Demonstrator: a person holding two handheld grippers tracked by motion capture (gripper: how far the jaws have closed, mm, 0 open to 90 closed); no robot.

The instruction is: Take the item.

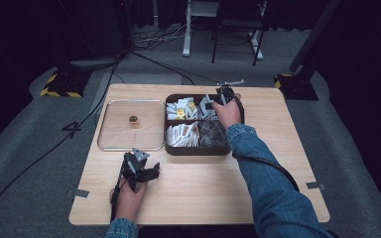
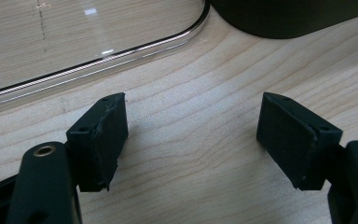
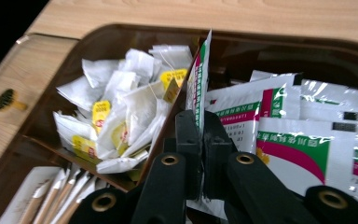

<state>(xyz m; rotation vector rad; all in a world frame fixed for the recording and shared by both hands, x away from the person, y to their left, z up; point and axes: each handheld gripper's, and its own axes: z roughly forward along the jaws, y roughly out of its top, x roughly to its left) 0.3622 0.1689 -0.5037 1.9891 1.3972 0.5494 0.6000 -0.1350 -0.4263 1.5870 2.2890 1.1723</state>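
From above, the right hand [image 1: 226,112] is hiding its gripper over the brown divided tray [image 1: 197,149] on the wooden table [image 1: 203,188]; darkness is swallowing the room. The left gripper [image 2: 191,135] is hovering spread beside a clear lid [image 2: 98,56]. The right gripper [image 3: 200,140] is pinching an upright sachet [image 3: 200,79], its print unreadable.

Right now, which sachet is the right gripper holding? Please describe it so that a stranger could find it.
Find the dark divided tray on the wooden table. In its far right compartment lie white sachets with red and green bands. The held sachet stands upright on its edge, pinched in the right gripper, while its neighbours lie flat.
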